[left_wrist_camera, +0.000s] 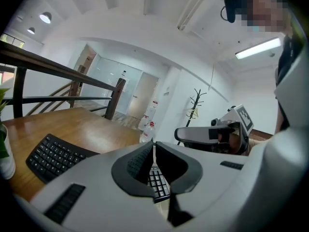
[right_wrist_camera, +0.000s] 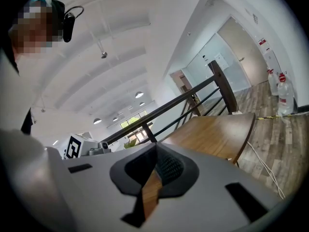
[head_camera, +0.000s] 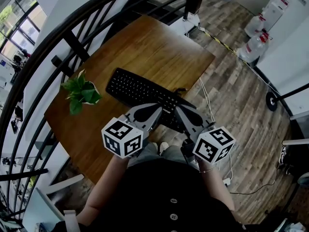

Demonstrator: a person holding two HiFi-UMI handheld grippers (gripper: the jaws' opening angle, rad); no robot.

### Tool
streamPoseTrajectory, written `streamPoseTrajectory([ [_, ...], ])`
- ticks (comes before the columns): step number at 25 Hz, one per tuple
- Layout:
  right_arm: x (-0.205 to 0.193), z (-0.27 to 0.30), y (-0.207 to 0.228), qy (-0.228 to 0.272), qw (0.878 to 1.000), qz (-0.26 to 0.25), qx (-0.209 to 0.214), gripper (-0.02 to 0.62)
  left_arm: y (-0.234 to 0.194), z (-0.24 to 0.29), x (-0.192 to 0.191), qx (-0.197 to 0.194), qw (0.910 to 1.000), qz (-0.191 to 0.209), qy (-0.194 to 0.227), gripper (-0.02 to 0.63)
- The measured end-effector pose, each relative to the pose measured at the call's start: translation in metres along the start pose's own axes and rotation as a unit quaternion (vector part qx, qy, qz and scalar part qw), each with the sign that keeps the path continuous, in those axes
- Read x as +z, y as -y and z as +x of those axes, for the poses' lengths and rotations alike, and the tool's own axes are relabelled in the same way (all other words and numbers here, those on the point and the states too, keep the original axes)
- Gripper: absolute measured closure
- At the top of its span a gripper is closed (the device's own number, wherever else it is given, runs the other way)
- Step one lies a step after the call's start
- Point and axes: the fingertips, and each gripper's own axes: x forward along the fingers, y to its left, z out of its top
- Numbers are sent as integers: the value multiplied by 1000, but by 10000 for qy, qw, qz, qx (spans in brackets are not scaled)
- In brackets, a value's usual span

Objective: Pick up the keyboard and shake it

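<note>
Keyboard place: the keyboard lies flat on the table, slanting from 10 o'clock to 4 o'clock in the head view. Its right end reaches the table's near corner.
Keyboard look: black, full-size and slim, with rows of low keys and a number block at the right end. It looks rigid and light, and nothing rests on it.
Left gripper: the left gripper is at the keyboard's near edge, about 6 o'clock from its middle. In its own view the jaws are clenched tip to tip with nothing between the pads, and keys show through the hollow below them.
Right gripper: the right gripper is at 3 o'clock from the left one, over the keyboard's right end. Its jaws are clenched too, and only table wood shows through the hollow behind the tips.
Grip: neither pair appears to pinch the keyboard.
Progress: the keyboard is down, not lifted. This would fit grippers gathered at its edge ahead of a lift, or a keyboard set back down after shaking. The pictures do not settle which.
Nearby: a plant stands at 9 o'clock from the keyboard, apart from it.
</note>
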Motion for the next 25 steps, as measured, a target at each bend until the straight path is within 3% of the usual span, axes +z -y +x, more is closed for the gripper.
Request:
streamPoseTrajectory([
  [4, -1, -1, 4, 29, 9998, -64, -194, 569, -1, -1, -2, 47, 9999, -111, 28, 580],
  [7, -2, -3, 9, 70, 9985, -291, -463, 569, -6, -2, -3, 294, 9993, -217, 119, 581],
  [11, -7, -3, 7, -48, 9969, -482, -620, 569, -9, -4, -8, 609, 9981, -29, 26, 583],
  [25, -18, -7, 21, -333, 9929, -544, -1003, 569, -11, -2, -19, 888, 9960, -3, -135, 584],
])
